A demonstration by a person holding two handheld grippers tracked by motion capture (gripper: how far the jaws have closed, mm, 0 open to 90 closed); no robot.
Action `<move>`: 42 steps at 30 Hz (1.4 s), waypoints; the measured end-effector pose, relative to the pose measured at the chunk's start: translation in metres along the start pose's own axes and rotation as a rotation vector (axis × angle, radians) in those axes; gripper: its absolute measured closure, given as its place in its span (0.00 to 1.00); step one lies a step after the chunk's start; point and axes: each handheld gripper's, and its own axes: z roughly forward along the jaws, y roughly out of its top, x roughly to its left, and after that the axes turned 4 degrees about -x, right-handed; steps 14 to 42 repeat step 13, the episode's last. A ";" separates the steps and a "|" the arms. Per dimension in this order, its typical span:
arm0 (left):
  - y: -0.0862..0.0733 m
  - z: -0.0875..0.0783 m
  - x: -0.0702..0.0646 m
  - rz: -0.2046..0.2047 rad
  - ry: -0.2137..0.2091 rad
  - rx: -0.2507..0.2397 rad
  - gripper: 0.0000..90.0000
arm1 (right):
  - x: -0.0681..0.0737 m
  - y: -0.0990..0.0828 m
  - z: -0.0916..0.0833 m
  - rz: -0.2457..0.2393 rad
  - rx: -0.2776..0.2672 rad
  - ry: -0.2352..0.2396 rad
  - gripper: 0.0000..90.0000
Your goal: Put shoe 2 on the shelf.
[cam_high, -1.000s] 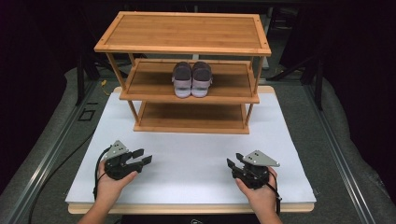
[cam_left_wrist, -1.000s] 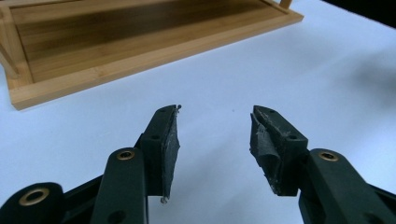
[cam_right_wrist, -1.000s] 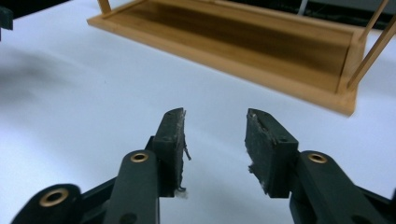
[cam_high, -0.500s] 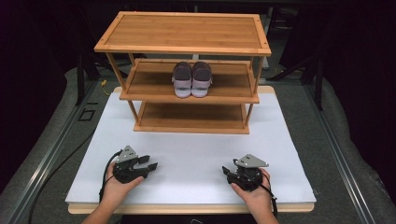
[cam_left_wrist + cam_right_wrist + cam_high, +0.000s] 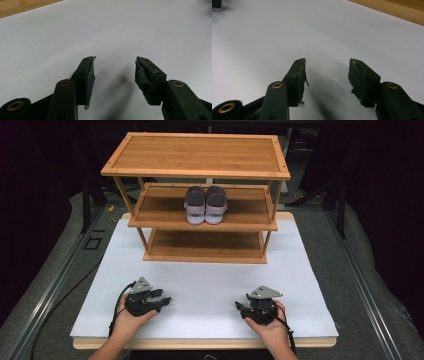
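Note:
A pair of grey and lilac shoes (image 5: 205, 205) stands side by side, heels toward me, on the middle shelf of a three-tier bamboo rack (image 5: 195, 152). My left gripper (image 5: 163, 297) rests low on the white board (image 5: 210, 280) at front left. Its jaws stand open over bare white surface (image 5: 115, 58). At front right, my right gripper (image 5: 242, 301) also lies low on the board. Its jaws have just been opening and are open with nothing between them (image 5: 327, 60). Both grippers are well short of the rack.
The rack's bottom shelf (image 5: 205, 246) and top shelf hold nothing. A strip of bamboo (image 5: 392, 10) crosses the right gripper view's top right corner. Dark padded flooring and metal rails (image 5: 55, 280) flank the table on both sides.
Both hands have sunk toward the board and drawn slightly nearer the front edge. The shoes and rack have not moved.

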 end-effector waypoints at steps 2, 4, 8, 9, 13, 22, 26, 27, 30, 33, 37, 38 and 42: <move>0.000 0.000 0.000 0.003 -0.002 0.001 0.55 | 0.000 0.000 0.001 -0.006 0.001 0.002 0.53; 0.001 0.000 0.000 0.008 -0.002 -0.001 0.55 | 0.000 0.000 0.001 -0.004 0.004 0.003 0.53; 0.001 -0.001 -0.001 0.010 0.000 -0.003 0.55 | 0.000 0.000 0.002 -0.002 0.003 -0.001 0.53; 0.001 -0.001 -0.001 0.008 0.000 -0.006 0.56 | 0.000 0.000 0.001 -0.002 0.003 -0.001 0.53; 0.002 -0.001 -0.001 0.005 -0.004 -0.006 0.56 | -0.001 0.000 0.001 -0.004 -0.001 0.001 0.53; 0.002 -0.001 -0.001 0.005 -0.004 -0.006 0.56 | -0.001 0.000 0.001 -0.004 -0.001 0.001 0.53; 0.002 -0.001 -0.001 0.005 -0.004 -0.006 0.56 | -0.001 0.000 0.001 -0.004 -0.001 0.001 0.53; 0.002 -0.001 -0.001 0.005 -0.004 -0.006 0.56 | -0.001 0.000 0.001 -0.004 -0.001 0.001 0.53; 0.002 -0.001 -0.001 0.005 -0.004 -0.006 0.56 | -0.001 0.000 0.001 -0.004 -0.001 0.001 0.53; 0.002 -0.001 -0.001 0.005 -0.004 -0.006 0.56 | -0.001 0.000 0.001 -0.004 -0.001 0.001 0.53; 0.002 -0.001 -0.001 0.005 -0.004 -0.006 0.56 | -0.001 0.000 0.001 -0.004 -0.001 0.001 0.53; 0.002 -0.001 -0.001 0.005 -0.004 -0.006 0.56 | -0.001 0.000 0.001 -0.004 -0.001 0.001 0.53; 0.002 -0.001 -0.001 0.005 -0.004 -0.006 0.56 | -0.001 0.000 0.001 -0.004 -0.001 0.001 0.53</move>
